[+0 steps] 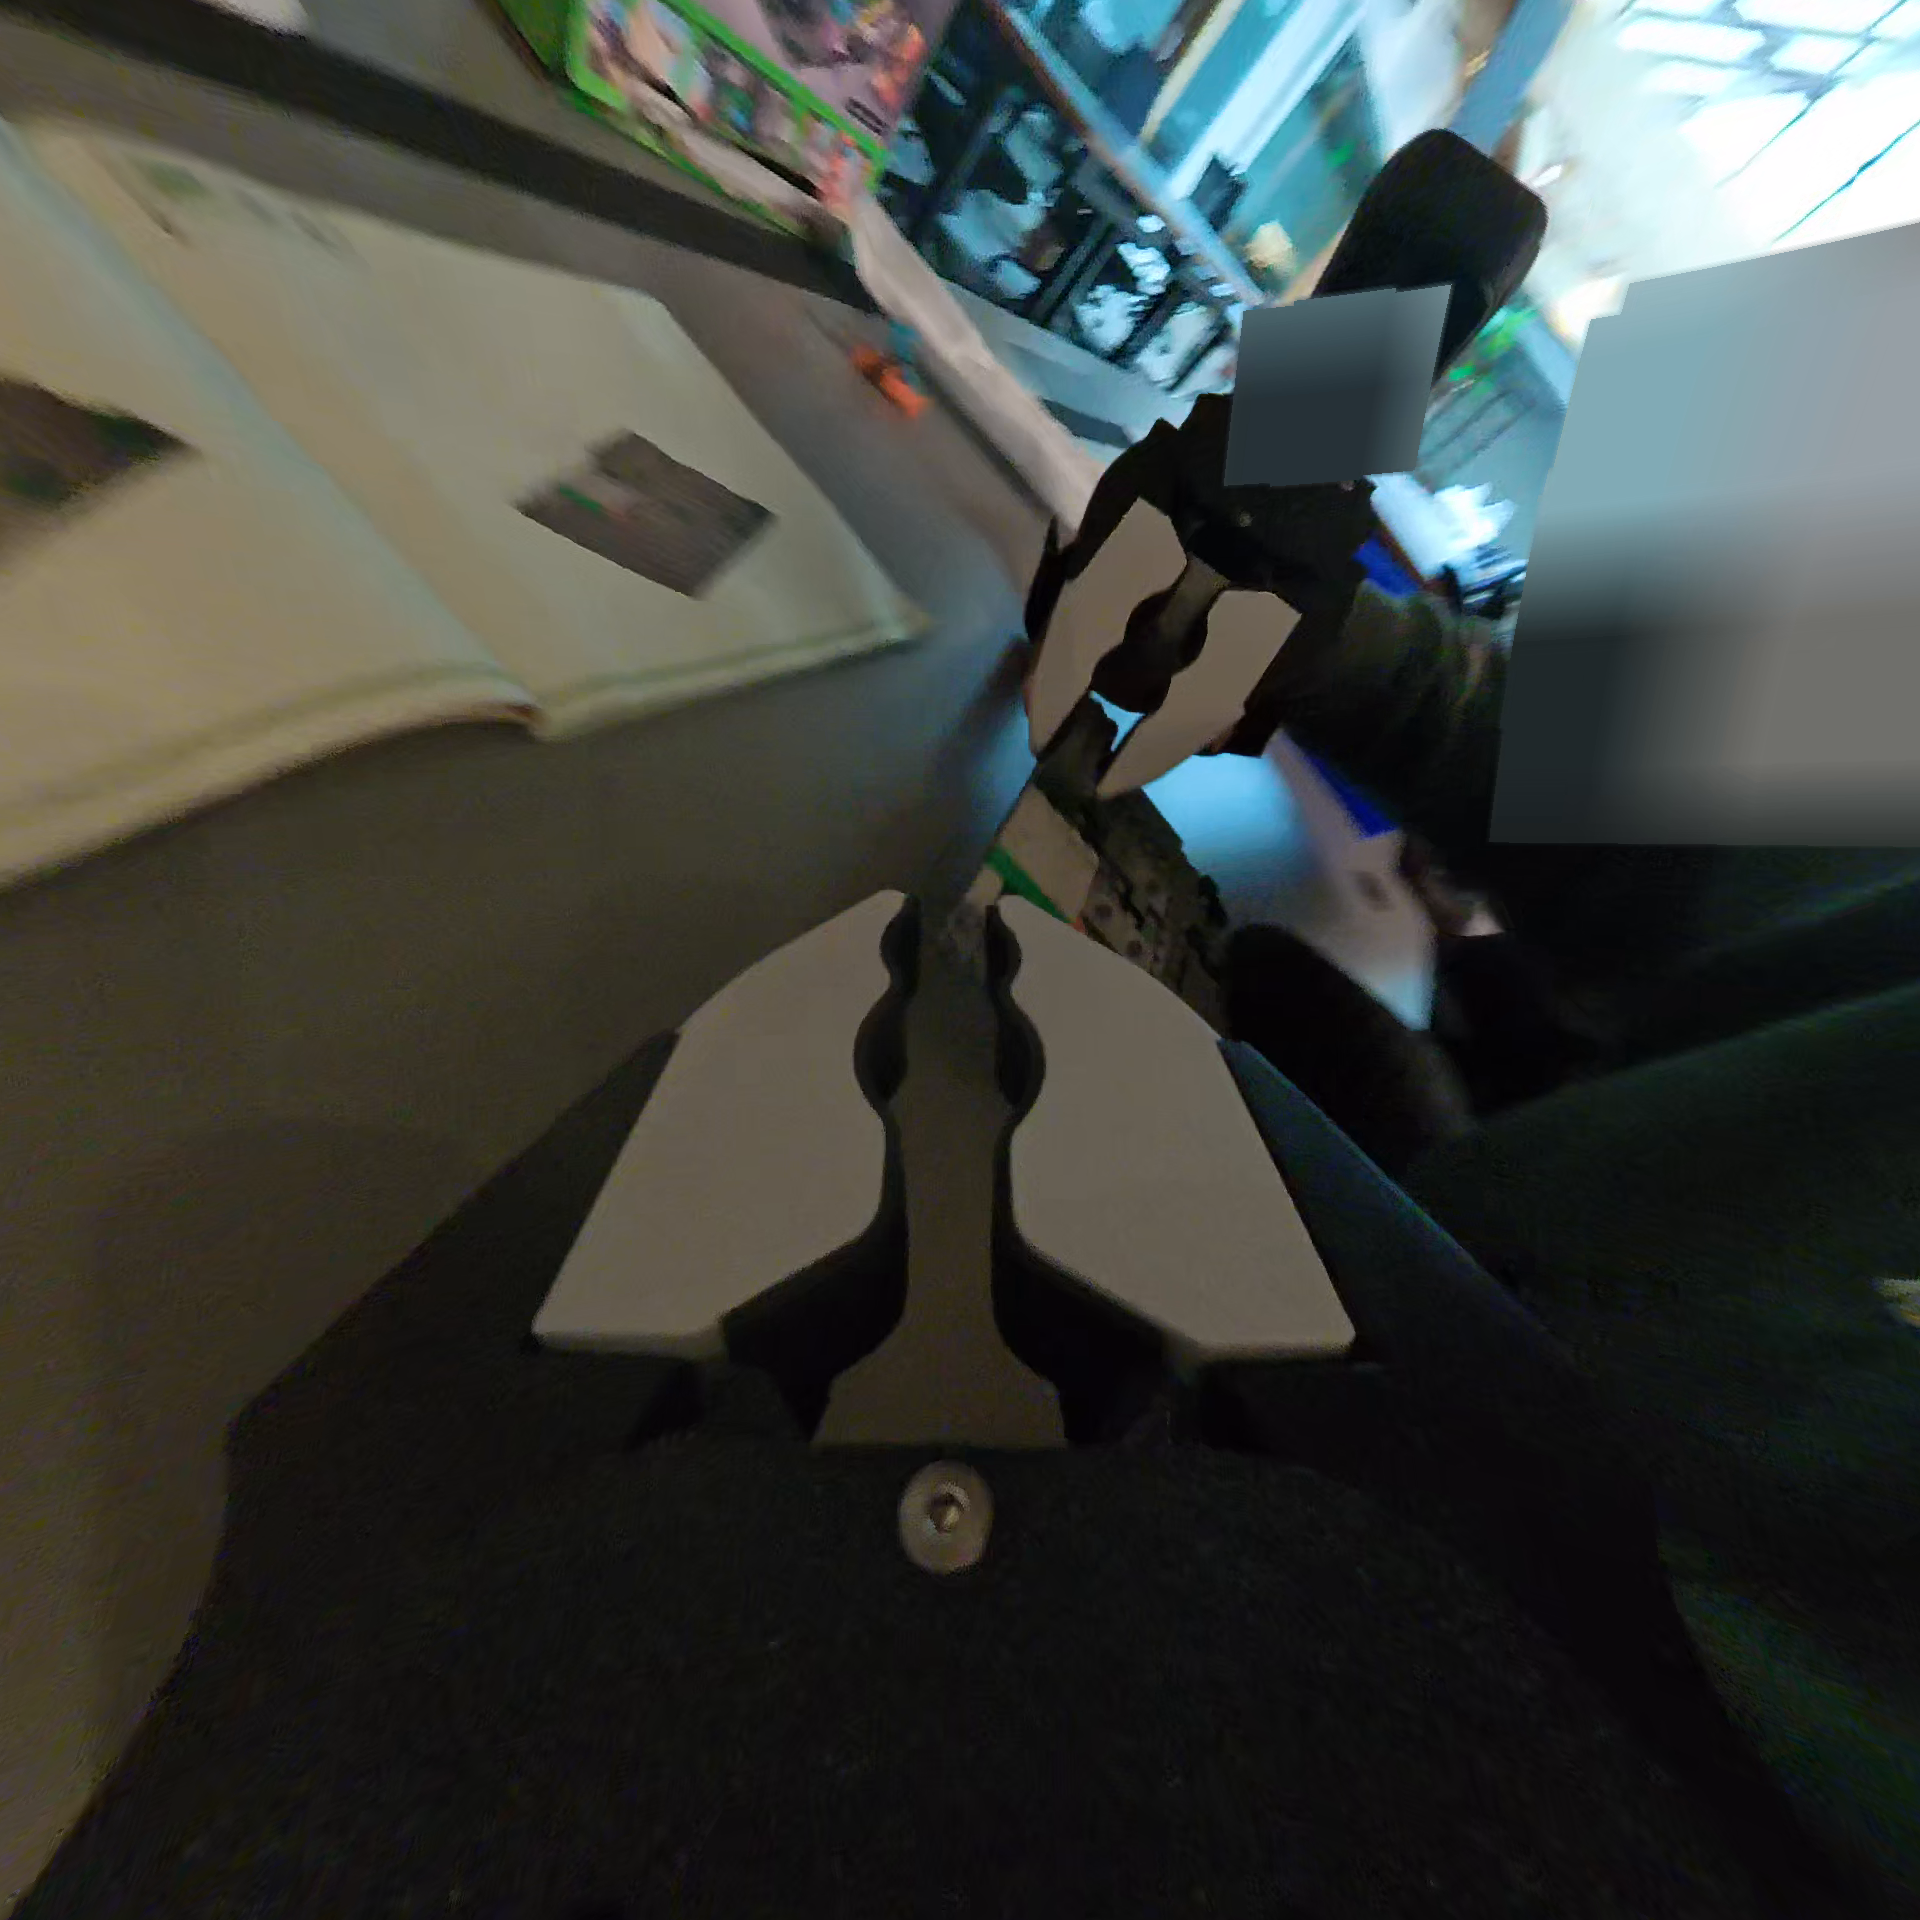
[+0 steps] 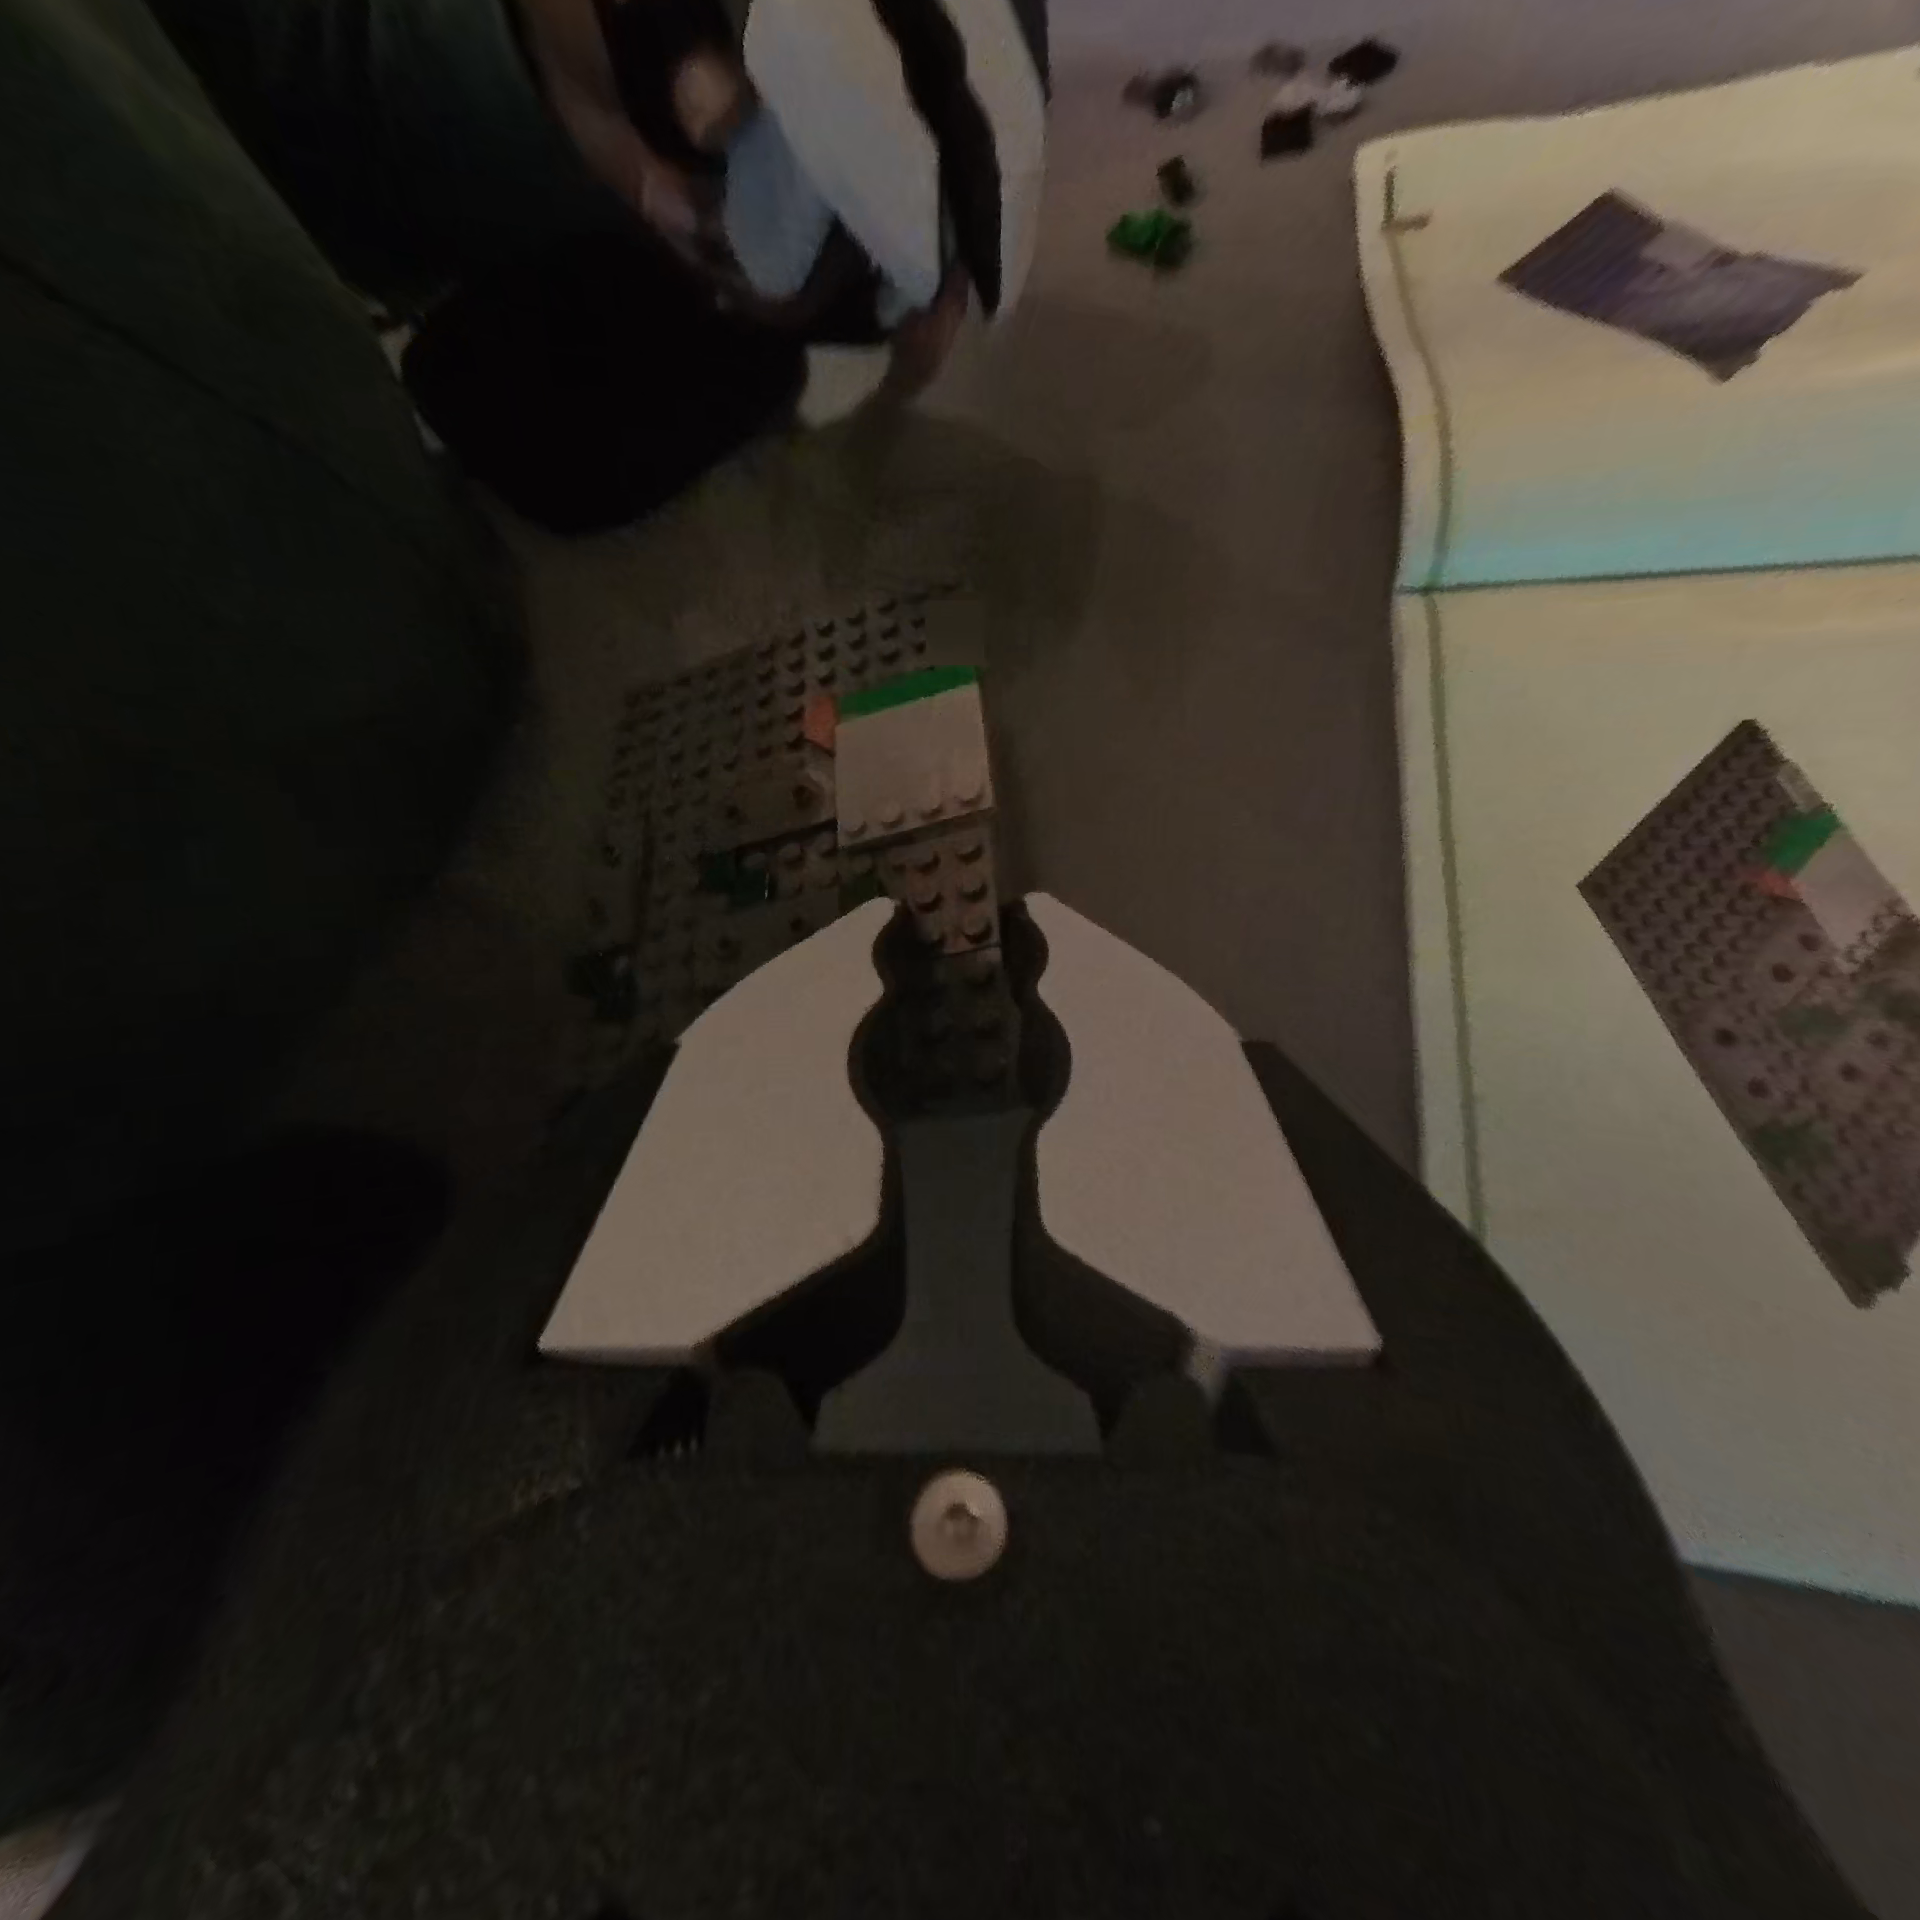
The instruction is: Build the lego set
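Observation:
My right gripper (image 2: 954, 920) is shut on a dark grey studded plate (image 2: 951, 883). The plate runs forward under a white piece (image 2: 914, 764) with a green edge, over the grey baseplate (image 2: 717, 727) on the table. My left gripper (image 1: 956, 920) is nearly shut on a thin grey piece (image 1: 982, 790), which is blurred and sticks forward from its tips. The build (image 1: 1138, 894) lies just beyond it. The right gripper (image 1: 1117, 774) faces it from the far side. The left gripper (image 2: 914, 239) shows blurred at the top of the right wrist view.
An open instruction booklet (image 1: 416, 468) lies beside the build and also shows in the right wrist view (image 2: 1662, 675). A green set box (image 1: 727, 94) stands at the table's back. Loose green and dark pieces (image 2: 1153, 229) and orange ones (image 1: 894, 379) lie scattered. A person's dark clothing (image 2: 208, 520) fills the near side.

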`<action>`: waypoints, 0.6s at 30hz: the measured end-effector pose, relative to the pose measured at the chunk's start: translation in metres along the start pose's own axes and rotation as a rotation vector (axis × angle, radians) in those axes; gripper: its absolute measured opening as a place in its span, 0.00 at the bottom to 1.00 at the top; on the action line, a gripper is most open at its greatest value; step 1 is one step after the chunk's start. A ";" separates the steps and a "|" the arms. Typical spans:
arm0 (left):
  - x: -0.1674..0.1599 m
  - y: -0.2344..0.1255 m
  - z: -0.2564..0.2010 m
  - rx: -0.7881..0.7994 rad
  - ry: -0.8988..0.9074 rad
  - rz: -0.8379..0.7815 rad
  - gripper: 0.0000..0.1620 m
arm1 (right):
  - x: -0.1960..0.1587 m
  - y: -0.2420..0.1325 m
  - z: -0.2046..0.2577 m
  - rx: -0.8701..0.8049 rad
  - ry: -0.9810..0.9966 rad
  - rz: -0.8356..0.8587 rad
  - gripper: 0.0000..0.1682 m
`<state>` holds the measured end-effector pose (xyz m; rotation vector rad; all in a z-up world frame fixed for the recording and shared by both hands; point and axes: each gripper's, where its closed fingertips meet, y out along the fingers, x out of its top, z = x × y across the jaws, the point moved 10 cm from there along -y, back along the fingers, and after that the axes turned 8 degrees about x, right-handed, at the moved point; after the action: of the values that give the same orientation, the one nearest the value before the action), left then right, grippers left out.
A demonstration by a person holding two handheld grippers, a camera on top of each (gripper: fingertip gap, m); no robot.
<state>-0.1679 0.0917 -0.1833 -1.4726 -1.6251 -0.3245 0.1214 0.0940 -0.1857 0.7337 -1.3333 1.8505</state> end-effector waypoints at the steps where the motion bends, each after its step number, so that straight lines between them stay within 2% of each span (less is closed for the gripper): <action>1: 0.001 0.001 0.001 0.022 0.027 -0.004 0.06 | -0.001 0.004 -0.005 0.010 -0.011 0.029 0.10; 4: 0.001 0.005 0.001 0.069 0.122 -0.001 0.00 | -0.002 0.017 -0.019 0.037 -0.047 0.105 0.10; 11: -0.004 0.009 0.000 0.189 0.327 -0.016 0.00 | 0.001 0.026 -0.035 0.018 -0.070 0.155 0.10; 14: -0.006 0.010 0.001 0.208 0.350 -0.026 0.00 | 0.000 0.028 -0.035 -0.019 -0.087 0.175 0.11; 18: -0.011 0.015 0.004 0.220 0.361 -0.007 0.00 | 0.008 0.019 -0.030 -0.096 -0.085 0.146 0.17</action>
<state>-0.1571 0.0915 -0.1991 -1.1663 -1.3296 -0.3783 0.1004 0.1206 -0.1990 0.6876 -1.5560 1.8713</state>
